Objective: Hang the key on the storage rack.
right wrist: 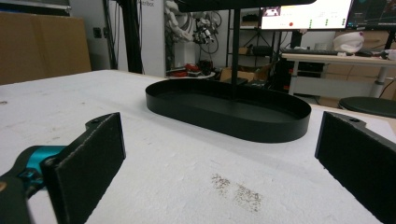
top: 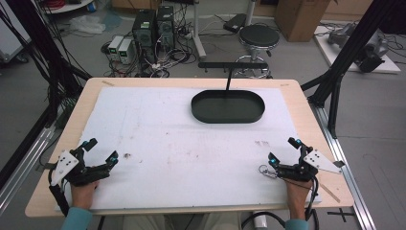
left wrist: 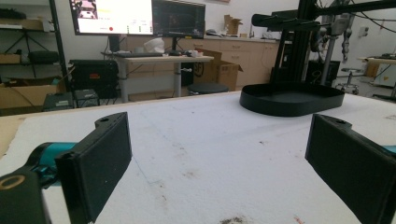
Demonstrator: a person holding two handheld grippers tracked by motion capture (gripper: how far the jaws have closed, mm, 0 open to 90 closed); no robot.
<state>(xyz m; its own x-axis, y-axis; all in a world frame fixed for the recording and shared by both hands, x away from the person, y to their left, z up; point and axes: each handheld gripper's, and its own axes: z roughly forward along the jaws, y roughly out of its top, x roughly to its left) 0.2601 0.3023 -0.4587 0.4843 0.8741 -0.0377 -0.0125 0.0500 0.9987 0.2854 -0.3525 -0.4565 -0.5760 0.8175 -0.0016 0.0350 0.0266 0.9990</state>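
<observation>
A black oval tray (top: 227, 117) lies empty on the white mat (top: 182, 139), right of centre at the far side. It also shows in the left gripper view (left wrist: 292, 108) and close ahead in the right gripper view (right wrist: 261, 129). My left gripper (top: 101, 150) rests at the mat's near left corner, open, with nothing between its jaws (left wrist: 217, 140). At the near right corner sits my right gripper (top: 283, 150), also open and empty (right wrist: 219, 135). A small metal ring-like object (top: 265, 170) lies on the mat just beside the right gripper.
A black T-shaped stand (top: 232, 64) rises behind the tray, and its post (right wrist: 235, 42) stands just beyond the tray's far rim. Dark specks (top: 127, 155) and a brown stain (right wrist: 236, 189) mark the mat. Black frame legs (top: 335, 91) flank the table's right side.
</observation>
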